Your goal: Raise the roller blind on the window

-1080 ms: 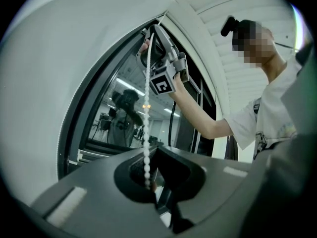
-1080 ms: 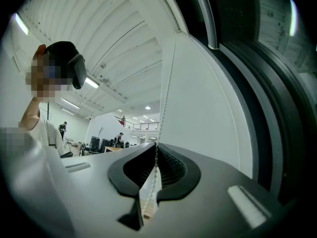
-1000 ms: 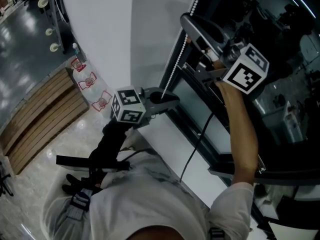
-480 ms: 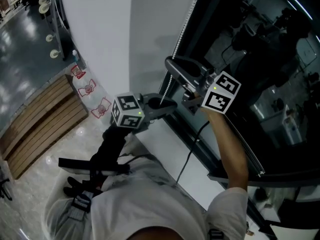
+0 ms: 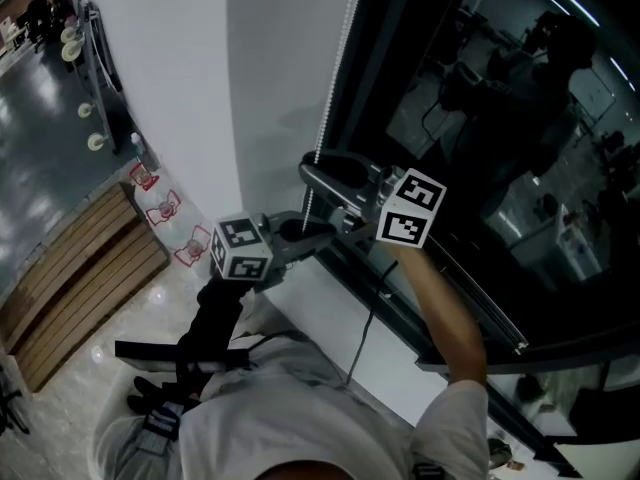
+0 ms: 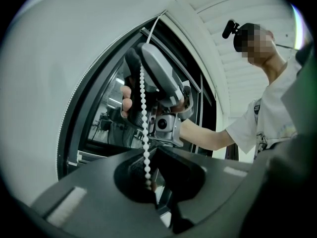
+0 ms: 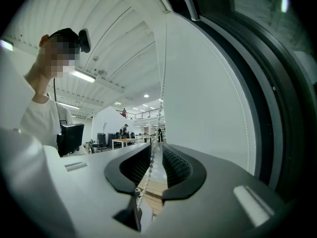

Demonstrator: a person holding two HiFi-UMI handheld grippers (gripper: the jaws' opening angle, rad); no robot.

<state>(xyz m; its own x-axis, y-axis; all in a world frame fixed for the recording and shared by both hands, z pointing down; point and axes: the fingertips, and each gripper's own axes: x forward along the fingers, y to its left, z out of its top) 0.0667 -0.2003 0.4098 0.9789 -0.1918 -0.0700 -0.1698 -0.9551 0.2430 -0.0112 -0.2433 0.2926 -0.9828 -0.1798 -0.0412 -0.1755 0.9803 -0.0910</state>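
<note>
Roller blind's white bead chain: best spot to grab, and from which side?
Grip the white bead chain on its straight hanging run just above the left claw, which is pinching it. Come in level from the room side, one jaw on each side of the strand, closing between two beads. It hangs thin and vertical beside the dark window frame, so a level pinch probably suits.

The white bead chain [image 7: 152, 157] runs between the right hand-held gripper's [image 7: 157, 150] jaws, which have just been opening.
</note>
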